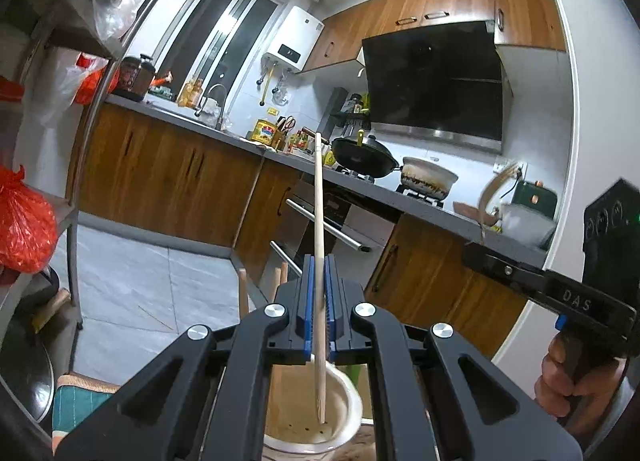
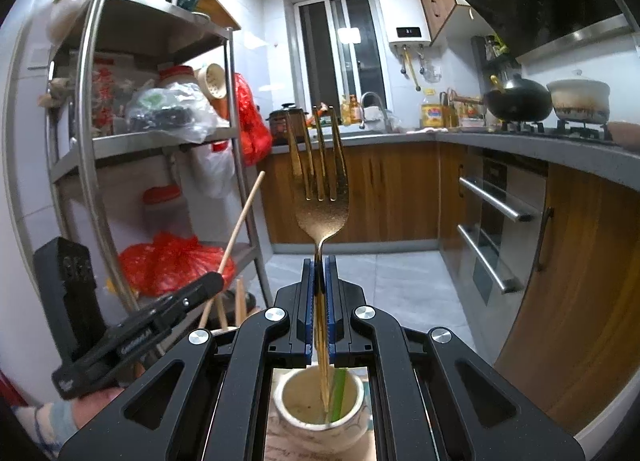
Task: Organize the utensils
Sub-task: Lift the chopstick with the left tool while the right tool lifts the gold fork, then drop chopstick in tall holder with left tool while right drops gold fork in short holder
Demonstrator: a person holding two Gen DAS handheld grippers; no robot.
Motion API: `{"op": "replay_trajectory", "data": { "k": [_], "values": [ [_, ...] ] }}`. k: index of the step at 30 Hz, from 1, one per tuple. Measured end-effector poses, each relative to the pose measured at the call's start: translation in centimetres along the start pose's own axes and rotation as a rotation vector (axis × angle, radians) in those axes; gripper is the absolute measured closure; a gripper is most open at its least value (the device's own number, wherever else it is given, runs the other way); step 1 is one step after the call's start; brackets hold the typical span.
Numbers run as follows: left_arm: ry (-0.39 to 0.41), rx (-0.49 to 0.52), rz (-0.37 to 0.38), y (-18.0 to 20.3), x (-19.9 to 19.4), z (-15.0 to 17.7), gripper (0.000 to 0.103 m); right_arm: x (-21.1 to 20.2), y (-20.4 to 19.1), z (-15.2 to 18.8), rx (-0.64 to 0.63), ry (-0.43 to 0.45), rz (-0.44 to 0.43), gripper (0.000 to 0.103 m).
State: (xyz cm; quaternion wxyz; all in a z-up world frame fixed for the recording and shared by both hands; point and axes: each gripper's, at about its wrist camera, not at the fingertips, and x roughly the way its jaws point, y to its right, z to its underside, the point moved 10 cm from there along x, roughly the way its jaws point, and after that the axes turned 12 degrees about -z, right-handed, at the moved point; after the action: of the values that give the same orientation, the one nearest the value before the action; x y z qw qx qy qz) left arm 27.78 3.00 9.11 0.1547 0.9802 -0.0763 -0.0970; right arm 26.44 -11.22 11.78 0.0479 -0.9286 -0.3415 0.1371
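Note:
My left gripper [image 1: 319, 261] is shut on a pale wooden chopstick [image 1: 318, 197], which stands nearly upright. Its lower end hangs inside a cream ceramic holder [image 1: 352, 397] just below the jaws. My right gripper [image 2: 319, 261] is shut on the neck of a gold fork [image 2: 322, 205], tines up. The fork's handle reaches down into a white ceramic cup [image 2: 356, 413] that also holds a green stick [image 2: 338, 393]. The right wrist view shows the left gripper [image 2: 214, 283] and its chopstick [image 2: 242, 217] at the left. The left wrist view shows the right gripper [image 1: 474, 251], held by a hand [image 1: 556, 373], with the blurred fork [image 1: 490, 191].
A steel shelf rack [image 2: 90, 149] with red bags [image 2: 172, 265] and jars stands at the left. An L-shaped counter [image 2: 520, 145] carries a black wok [image 2: 518, 99] and a white pot [image 2: 580, 99]. Oven handles [image 2: 492, 203] stick out below it. The floor [image 2: 400, 293] is grey tile.

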Motion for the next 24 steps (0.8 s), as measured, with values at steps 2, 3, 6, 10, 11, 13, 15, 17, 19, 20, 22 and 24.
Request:
{"op": "replay_trajectory", "data": {
  "k": [2, 3, 6, 10, 11, 13, 15, 17, 19, 20, 22, 24],
  "values": [
    [0.000, 0.034, -0.005, 0.3, 0.0, 0.8, 0.098, 0.7, 0.5, 0.8, 0.017, -0.013, 0.001, 0.097],
    [-0.004, 0.056, -0.005, 0.5, 0.1, 1.3, 0.098, 0.9, 0.6, 1.1, 0.026, -0.018, -0.002, 0.097],
    [-0.024, 0.103, -0.017, 0.5, 0.2, 2.6, 0.098, 1.8, 1.3, 2.8, 0.069, -0.037, -0.013, 0.097],
    [-0.054, 0.130, -0.019, 0.3, -0.1, 3.9, 0.098, 2.8, 2.3, 4.8, 0.110, -0.069, -0.006, 0.097],
    [-0.063, 0.146, -0.025, 0.3, -0.3, 4.3, 0.098, 2.9, 2.4, 5.2, 0.116, -0.077, -0.004, 0.097],
    [-0.073, 0.171, -0.025, 0.5, -0.6, 4.6, 0.098, 3.2, 2.7, 6.0, 0.126, -0.093, 0.002, 0.097],
    [-0.075, 0.206, -0.037, 0.8, -1.0, 5.0, 0.098, 3.3, 2.9, 6.5, 0.134, -0.101, 0.006, 0.097],
    [-0.085, 0.216, -0.028, 1.1, -1.1, 5.3, 0.098, 3.5, 3.1, 7.0, 0.143, -0.113, 0.012, 0.097],
    [-0.086, 0.227, -0.035, 1.2, -1.1, 5.3, 0.097, 3.6, 3.3, 7.5, 0.153, -0.122, 0.018, 0.097],
    [-0.090, 0.227, -0.032, 1.3, -1.1, 5.3, 0.096, 3.6, 3.4, 7.6, 0.156, -0.123, 0.020, 0.097],
    [-0.092, 0.228, -0.031, 1.2, -1.1, 5.2, 0.092, 3.5, 3.6, 7.8, 0.160, -0.123, 0.026, 0.097],
    [-0.093, 0.232, -0.038, 1.2, -1.2, 5.1, 0.075, 3.5, 3.8, 7.9, 0.163, -0.127, 0.034, 0.097]
  ]
}}
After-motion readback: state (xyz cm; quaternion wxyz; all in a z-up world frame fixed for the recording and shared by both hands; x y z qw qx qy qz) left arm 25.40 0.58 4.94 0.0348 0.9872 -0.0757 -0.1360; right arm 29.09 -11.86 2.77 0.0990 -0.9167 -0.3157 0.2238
